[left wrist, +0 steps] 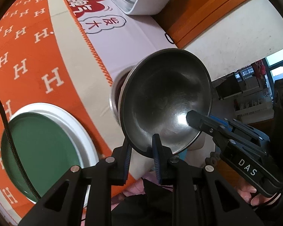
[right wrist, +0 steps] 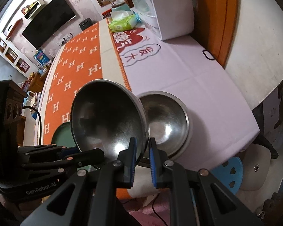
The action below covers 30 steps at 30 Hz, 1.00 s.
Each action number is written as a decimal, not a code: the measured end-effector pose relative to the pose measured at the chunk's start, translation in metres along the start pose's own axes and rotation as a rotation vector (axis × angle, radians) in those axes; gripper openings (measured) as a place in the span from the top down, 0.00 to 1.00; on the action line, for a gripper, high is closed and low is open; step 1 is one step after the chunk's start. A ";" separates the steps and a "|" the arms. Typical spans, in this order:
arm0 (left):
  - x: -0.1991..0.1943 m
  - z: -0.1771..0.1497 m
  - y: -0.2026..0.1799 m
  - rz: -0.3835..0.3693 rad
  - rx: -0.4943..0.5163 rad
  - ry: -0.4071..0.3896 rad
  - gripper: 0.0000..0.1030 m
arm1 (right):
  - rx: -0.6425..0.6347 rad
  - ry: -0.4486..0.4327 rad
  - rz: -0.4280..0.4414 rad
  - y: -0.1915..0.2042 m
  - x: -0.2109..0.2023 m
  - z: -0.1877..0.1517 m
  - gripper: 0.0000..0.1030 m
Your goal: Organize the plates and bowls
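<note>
Two downward-angled grippers, left (left wrist: 142, 150) and right (right wrist: 142, 150), pinching one tilted steel bowl (left wrist: 166, 101).

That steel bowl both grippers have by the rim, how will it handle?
The steel bowl looks thin and rigid, so probably light. Its polished rim may slip between the left gripper and right gripper. Its round bottom would likely rock when set down.

both views sit just behind their own fingers, looking steeply down over the table edge. the left wrist view has the left gripper (left wrist: 141, 146) close below its lens, the right gripper (left wrist: 190, 118) entering from its right. the right wrist view has the right gripper (right wrist: 142, 146) below its lens. both share the held bowl (left wrist: 166, 103) (right wrist: 107, 113), very near, the second bowl (right wrist: 166, 120) and the green plate (left wrist: 39, 150).
</note>
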<state>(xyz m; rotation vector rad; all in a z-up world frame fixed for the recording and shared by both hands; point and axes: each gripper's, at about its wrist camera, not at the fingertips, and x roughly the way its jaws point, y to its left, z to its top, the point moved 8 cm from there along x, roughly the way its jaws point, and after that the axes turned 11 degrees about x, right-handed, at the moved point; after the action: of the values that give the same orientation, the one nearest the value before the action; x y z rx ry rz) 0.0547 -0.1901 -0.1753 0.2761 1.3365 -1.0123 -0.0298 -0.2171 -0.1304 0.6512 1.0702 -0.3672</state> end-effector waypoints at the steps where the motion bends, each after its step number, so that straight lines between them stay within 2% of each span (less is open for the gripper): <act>1: 0.004 0.001 -0.004 -0.003 0.000 0.008 0.81 | 0.002 0.010 -0.001 -0.005 0.001 0.001 0.87; 4: 0.013 0.003 -0.012 -0.012 -0.009 0.028 0.80 | 0.007 0.045 -0.009 -0.019 0.005 0.003 0.87; 17: 0.040 0.006 -0.031 0.041 -0.099 0.091 0.79 | -0.046 0.160 0.007 -0.051 0.023 0.014 0.87; 25: 0.033 0.004 -0.031 0.101 -0.153 0.071 0.76 | -0.093 0.174 0.038 -0.055 0.027 0.024 0.85; 30: 0.023 -0.002 -0.028 0.147 -0.188 0.045 0.76 | -0.102 0.188 0.087 -0.053 0.031 0.030 0.84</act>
<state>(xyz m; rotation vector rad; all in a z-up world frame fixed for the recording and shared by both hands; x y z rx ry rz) 0.0305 -0.2151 -0.1854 0.2526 1.4204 -0.7559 -0.0255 -0.2756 -0.1650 0.6475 1.2265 -0.1768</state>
